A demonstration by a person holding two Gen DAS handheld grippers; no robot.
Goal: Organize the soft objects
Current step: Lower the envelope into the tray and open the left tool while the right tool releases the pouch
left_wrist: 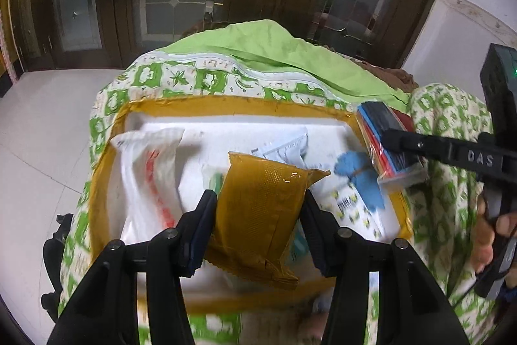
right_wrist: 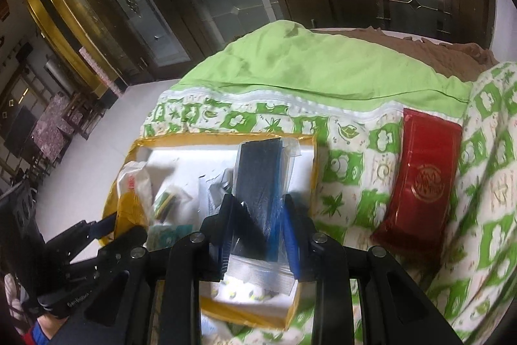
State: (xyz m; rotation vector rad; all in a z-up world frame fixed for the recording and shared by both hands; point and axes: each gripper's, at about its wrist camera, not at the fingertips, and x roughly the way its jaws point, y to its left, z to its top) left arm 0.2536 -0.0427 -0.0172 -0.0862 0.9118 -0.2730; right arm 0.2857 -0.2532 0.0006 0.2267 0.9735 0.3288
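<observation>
Left gripper [left_wrist: 258, 212] of mine pinches a crinkly mustard-brown foil packet [left_wrist: 261, 212]; right gripper [right_wrist: 257, 225] clamps a flat dark-blue plastic-wrapped pack [right_wrist: 255, 183], both over the white foam box with yellow-taped rim [left_wrist: 226, 105] on the green-patterned quilt [right_wrist: 355, 164].

The left gripper [left_wrist: 258, 222] angles steeply downward, its jaws partly apart and pressed on a yellow-brown packet [left_wrist: 261, 212]. The right gripper [right_wrist: 257, 235] tilts down likewise, jaws narrow, clamping a dark plastic-wrapped pack [right_wrist: 255, 183]. A hand [left_wrist: 491, 235], probably the right, grips its handle.
</observation>
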